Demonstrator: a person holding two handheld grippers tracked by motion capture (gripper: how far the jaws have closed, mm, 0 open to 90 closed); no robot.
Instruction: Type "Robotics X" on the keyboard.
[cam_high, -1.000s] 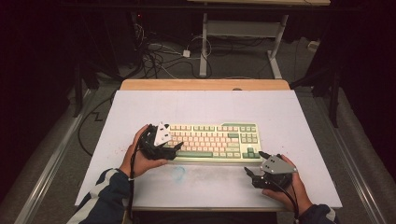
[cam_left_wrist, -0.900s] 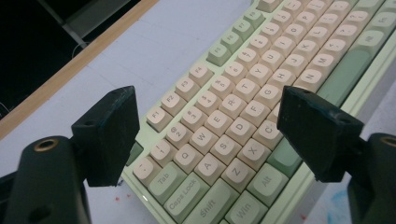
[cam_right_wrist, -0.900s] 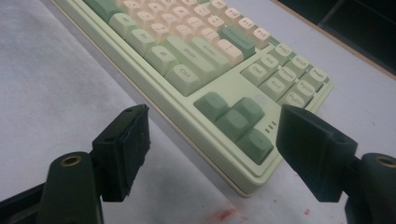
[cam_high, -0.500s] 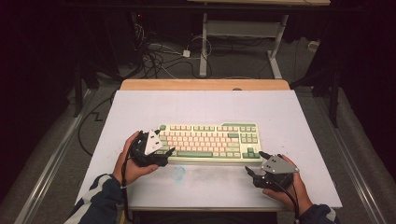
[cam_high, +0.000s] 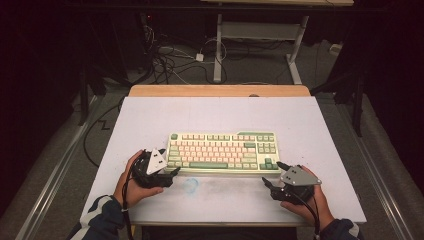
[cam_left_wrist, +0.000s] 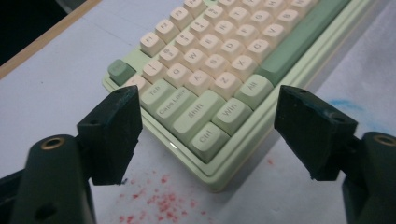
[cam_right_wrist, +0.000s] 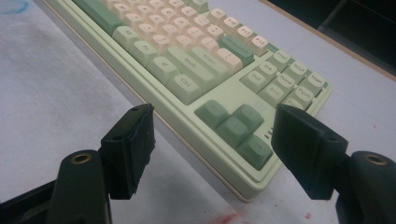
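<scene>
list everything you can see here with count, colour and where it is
keyboard: 1, pale green case with cream and green keys, middle of the table, lying flat
table: 1, white top with a wooden strip along the far edge
blue smudge: 1, on the table top just in front of the keyboard
red specks: a scatter, on the table by the keyboard's near left corner
cables: a tangle, dark and white, on the floor behind the table
desk frame: 1, white legs, on the floor beyond the table
left gripper: 1, black, jaws open, straddling the keyboard's near left corner without touching it
right gripper: 1, black, jaws open, at the keyboard's near right corner by the arrow keys
hands: 2, one on each gripper, sleeves dark with a white stripe
</scene>
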